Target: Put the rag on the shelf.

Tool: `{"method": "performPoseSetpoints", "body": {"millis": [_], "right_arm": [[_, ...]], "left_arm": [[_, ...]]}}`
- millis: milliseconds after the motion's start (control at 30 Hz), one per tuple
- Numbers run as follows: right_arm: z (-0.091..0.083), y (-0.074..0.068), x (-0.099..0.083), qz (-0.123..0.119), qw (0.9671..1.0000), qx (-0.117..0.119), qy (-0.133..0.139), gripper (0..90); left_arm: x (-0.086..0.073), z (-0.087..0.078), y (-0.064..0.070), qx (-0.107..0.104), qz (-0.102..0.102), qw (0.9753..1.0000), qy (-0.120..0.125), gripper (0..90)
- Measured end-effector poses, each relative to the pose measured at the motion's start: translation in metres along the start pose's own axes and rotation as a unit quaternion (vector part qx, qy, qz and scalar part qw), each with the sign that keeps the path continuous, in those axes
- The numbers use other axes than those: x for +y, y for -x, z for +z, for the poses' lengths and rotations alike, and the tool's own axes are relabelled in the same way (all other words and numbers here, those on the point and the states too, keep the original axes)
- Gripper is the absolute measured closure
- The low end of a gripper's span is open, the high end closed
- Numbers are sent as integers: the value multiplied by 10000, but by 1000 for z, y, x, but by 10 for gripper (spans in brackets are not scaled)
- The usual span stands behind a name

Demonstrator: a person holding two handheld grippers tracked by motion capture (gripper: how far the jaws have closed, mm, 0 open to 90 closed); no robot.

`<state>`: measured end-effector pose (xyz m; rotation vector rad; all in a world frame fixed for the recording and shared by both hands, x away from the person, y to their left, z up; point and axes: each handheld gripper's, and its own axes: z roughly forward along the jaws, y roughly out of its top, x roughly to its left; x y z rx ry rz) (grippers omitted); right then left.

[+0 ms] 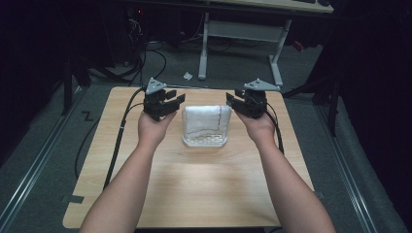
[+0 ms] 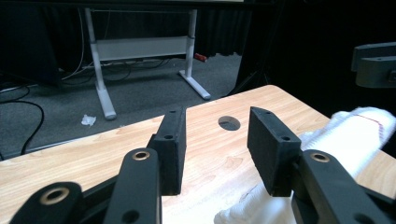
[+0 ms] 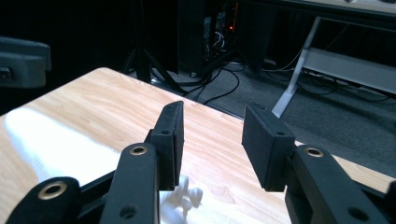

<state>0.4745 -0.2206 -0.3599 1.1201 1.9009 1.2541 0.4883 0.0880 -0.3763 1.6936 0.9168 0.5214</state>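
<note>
A folded white towel (image 1: 204, 119) with a thin red line lies on top of a clear plastic basket (image 1: 206, 141) at the middle of the wooden table (image 1: 204, 194). My left gripper (image 1: 175, 98) hovers just left of the towel, open and holding nothing. My right gripper (image 1: 231, 100) hovers just right of it, also open and holding nothing. In the left gripper view the open left gripper (image 2: 217, 126) has the towel (image 2: 355, 135) at its right. In the right gripper view the open right gripper (image 3: 212, 121) has the towel (image 3: 51, 140) at its left.
The table has a round hole (image 2: 229, 122) near its far edge. Behind it, a white-legged desk (image 1: 243, 34) stands on grey carpet with cables and a scrap of paper (image 1: 187, 75). Dark curtains close both sides. Bare tabletop stretches toward the person.
</note>
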Motion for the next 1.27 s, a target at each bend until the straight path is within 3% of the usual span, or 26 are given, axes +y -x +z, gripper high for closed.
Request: {"method": "performPoseSetpoints", "body": {"millis": [200,367,400,600,633,667,733,767,800,833,867,900,933,967,1000,1033,1067,1100,1200,1267], "right_arm": [[-22,-9,-15,-103,9999,-39,-72,580],[-45,-19,-39,-183,9998,17,-117,559],[-45,-19,-39,-183,9998,17,-117,559],[-66,-32,-77,-272,9993,83,-250,524],[-66,-32,-77,-272,9993,83,-250,524],[-72,-37,-92,-291,9990,109,-327,517],[-74,-39,-100,-292,9990,122,-325,516],[-76,-41,-106,-265,9989,142,-366,512],[-80,-45,-125,-164,9987,201,-441,507],[-80,-45,-125,-164,9987,201,-441,507],[-83,-50,-145,-97,9981,210,-563,506],[-83,-52,-157,-21,9976,239,-646,503],[-84,-53,-165,15,9971,243,-719,500],[-85,-55,-177,48,9965,220,-802,502],[-86,-58,-195,58,9964,147,-828,513],[-86,-58,-195,58,9964,147,-828,513],[-87,-59,-205,10,9962,77,-869,554],[-86,-58,-212,32,9929,136,-1184,526],[-91,-52,-202,55,9965,56,-831,531],[-89,-49,-204,207,9960,83,-861,533]], "left_arm": [[-13,-26,3,28,80,10000,-15,548],[-41,-60,8,-80,66,9999,-135,534],[-41,-60,8,-80,66,9999,-135,534],[-102,-93,13,-259,7,9980,-582,521],[-102,-93,13,-259,7,9980,-582,519],[-126,-100,13,-275,-59,9965,-790,517],[-134,-102,14,-281,-71,9957,-876,512],[-149,-105,15,-304,-105,9945,-994,508],[-160,-107,17,-335,-171,9933,-1094,501],[-169,-108,18,-362,-245,9924,-1152,501],[-194,-112,26,-454,-346,9894,-1336,489],[-201,-113,30,-464,-329,9880,-1439,486],[-206,-113,34,-485,-311,9849,-1632,490],[-206,-113,34,-485,-311,9849,-1632,492],[-209,-111,43,-580,-195,9823,-1768,485],[-209,-111,43,-580,-195,9823,-1768,482],[-210,-109,49,-572,-54,9817,-1816,482],[-210,-107,51,-565,19,9815,-1827,482],[-210,-102,51,-576,-7,9819,-1802,481],[-209,-102,49,-543,-47,9826,-1774,480]]}}
